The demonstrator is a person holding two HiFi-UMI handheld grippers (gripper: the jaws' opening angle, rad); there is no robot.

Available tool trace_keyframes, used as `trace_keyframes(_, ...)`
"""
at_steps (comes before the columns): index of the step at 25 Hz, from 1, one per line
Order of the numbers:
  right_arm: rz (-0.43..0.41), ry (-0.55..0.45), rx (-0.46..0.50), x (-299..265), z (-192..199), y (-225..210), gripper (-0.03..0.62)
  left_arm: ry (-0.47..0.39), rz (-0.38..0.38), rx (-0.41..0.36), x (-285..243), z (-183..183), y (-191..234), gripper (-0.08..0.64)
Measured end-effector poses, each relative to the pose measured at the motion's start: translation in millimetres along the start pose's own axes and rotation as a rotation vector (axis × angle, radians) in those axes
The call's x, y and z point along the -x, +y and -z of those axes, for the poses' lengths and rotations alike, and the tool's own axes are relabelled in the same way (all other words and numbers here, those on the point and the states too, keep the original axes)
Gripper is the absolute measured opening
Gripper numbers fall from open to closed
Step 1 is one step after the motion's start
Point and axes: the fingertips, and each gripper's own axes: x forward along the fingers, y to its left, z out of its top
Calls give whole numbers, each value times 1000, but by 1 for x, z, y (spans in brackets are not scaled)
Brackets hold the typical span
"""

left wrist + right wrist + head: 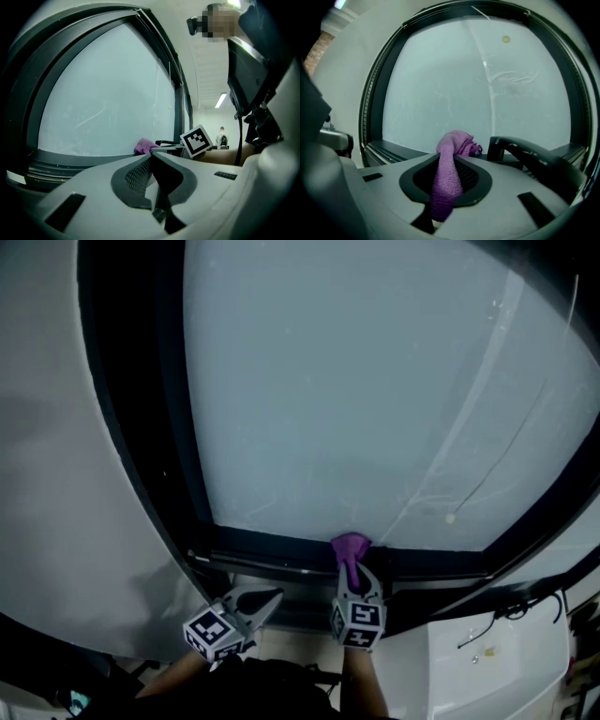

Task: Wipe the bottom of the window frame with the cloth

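**Cloth on the middle of the bottom rail; the wipe runs sideways**

Your right gripper [352, 576] is clenched on the purple cloth [350, 546]. In the right gripper view the cloth [449, 176] runs up between the jaws as a narrow strip and bunches into a wad just past the tips. The wad sits on the bottom rail [267, 546] of the window frame, at the foot of the glass [375, 381], about midway along the rail. It looks to be touching the rail, though no view shows how hard it presses.

The cloth lies straight ahead of the jaws, with its strip pointing across the rail. The rail's own long axis runs left to right. The coming move is therefore a sideways slide of the right gripper, jaws kept aimed at the glass, not a push forward.

To the left, the bottom rail [389, 146] looks bare as far as the corner with the left upright. Your left gripper [267, 598] has its jaws pressed together on nothing. It hovers below and to the left of the right one, in front of the rail and off it, so it stands beside the path rather than on it.

To the right, a dark curved handle-like part [529, 157] stands just beside the wad and could snag the cloth. The rail carries on past it toward the right corner.

Little cloth shows beyond the jaw tips, so they ride close to the rail and a dip could bring them down onto it.
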Motion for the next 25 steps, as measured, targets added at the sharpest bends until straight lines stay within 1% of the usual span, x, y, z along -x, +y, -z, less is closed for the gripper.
trace_keyframes(5, 13, -33, -60, 5, 3, -6, 66, 11, 21, 2, -5, 4, -11, 2)
trace_keyframes(10, 42, -89, -237, 14, 9, -20, 66, 16, 22, -2, -7, 5, -15, 2)
trace_keyframes(13, 66, -101, -294, 20, 14, -36, 66, 21, 20, -1, -10, 5, -17, 2)
trace_keyframes(15, 64, -101, -317, 23, 17, -44, 66, 24, 24, -3, -13, 5, -20, 3)
trace_keyframes(17, 54, -97, -310, 24, 19, -47, 66, 26, 30, -11, -16, 7, -24, 2)
trace_keyframes(22, 26, -84, -253, 27, 21, -52, 66, 28, 27, -14, -27, 7, -33, 3)
trace_keyframes(25, 21, -54, -164, 28, 22, -55, 66, 33, 17, -21, -32, 6, -36, 2)
